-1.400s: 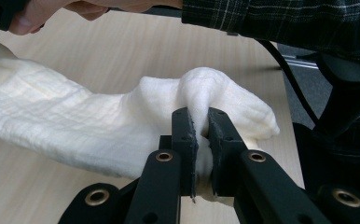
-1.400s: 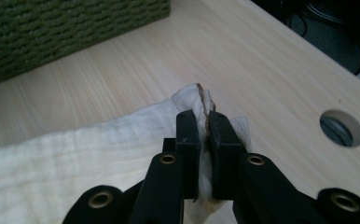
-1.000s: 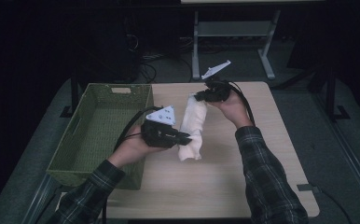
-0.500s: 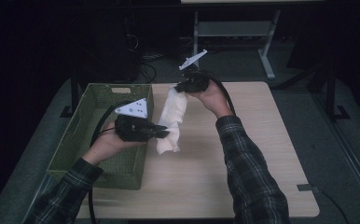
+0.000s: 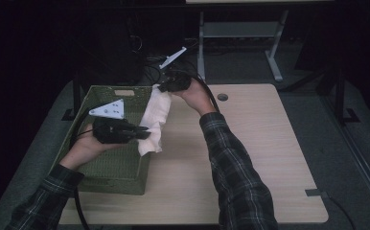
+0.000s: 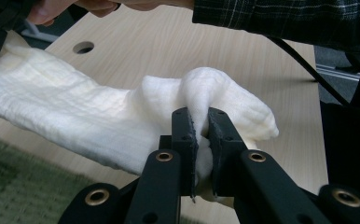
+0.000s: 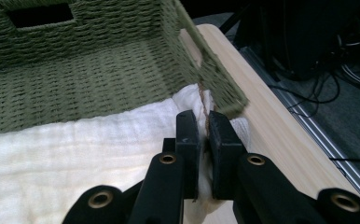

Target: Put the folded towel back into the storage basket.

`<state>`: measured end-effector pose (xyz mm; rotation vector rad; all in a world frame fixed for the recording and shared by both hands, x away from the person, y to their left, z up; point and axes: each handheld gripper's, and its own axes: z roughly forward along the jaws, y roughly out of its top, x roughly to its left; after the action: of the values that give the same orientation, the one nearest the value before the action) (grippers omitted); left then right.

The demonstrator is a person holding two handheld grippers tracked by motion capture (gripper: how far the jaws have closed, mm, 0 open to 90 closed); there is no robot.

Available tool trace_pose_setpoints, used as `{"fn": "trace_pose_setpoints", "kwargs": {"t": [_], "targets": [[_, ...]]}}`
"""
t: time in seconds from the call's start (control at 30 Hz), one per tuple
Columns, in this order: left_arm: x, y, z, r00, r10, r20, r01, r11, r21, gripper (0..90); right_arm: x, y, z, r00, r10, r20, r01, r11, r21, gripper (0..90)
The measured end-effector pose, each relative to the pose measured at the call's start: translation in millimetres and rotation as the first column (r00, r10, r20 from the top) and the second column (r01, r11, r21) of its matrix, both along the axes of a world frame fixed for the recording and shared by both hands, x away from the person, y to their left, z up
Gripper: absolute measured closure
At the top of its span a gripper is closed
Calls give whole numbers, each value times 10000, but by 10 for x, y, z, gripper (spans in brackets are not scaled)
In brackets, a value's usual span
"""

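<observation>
Dark floor and shadow surround a pale wood-grain worktop, whose right half lies bare and open, with a round cable hole near its far edge. Since a second ago both hands have carried the white cloth leftward across the worktop, from its middle to the basket's right rim, and both pairs of tongs stay clamped on it as before. Nearest the person, the left tongs pinch a bunched fold at the cloth's near end, jaws pressed together on the fabric with a puff of it bulging above them in the left gripper view. That cloth is soft, crinkled gauze-like weave, stretched in a sagging band between the two grips, and it hangs over the basket's right wall, partly above the basket and partly above the worktop. Farther off, the right tongs pinch the cloth's far end close to the basket's far right corner; in the right gripper view their jaws are squeezed on a thin fold. Beyond lies the green woven basket, rectangular, coarse-plaited, with a slot handle in its end wall and its floor open beneath the cloth.
</observation>
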<state>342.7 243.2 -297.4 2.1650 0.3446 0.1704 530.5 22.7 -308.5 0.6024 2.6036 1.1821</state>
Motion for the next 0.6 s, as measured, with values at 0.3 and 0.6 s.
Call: {"fn": "trace_pose_setpoints", "kwargs": {"t": [0.3,0.6], "targets": [[-27,301,-55,9998,176,-11,-176,9998,-110,822,58,406,-98,9991,401,-138,-402,9992,-80,839],[-57,523,-162,9998,132,-171,-133,9999,-27,822,65,693,-233,9968,776,-181,-780,9967,-237,839]]}}
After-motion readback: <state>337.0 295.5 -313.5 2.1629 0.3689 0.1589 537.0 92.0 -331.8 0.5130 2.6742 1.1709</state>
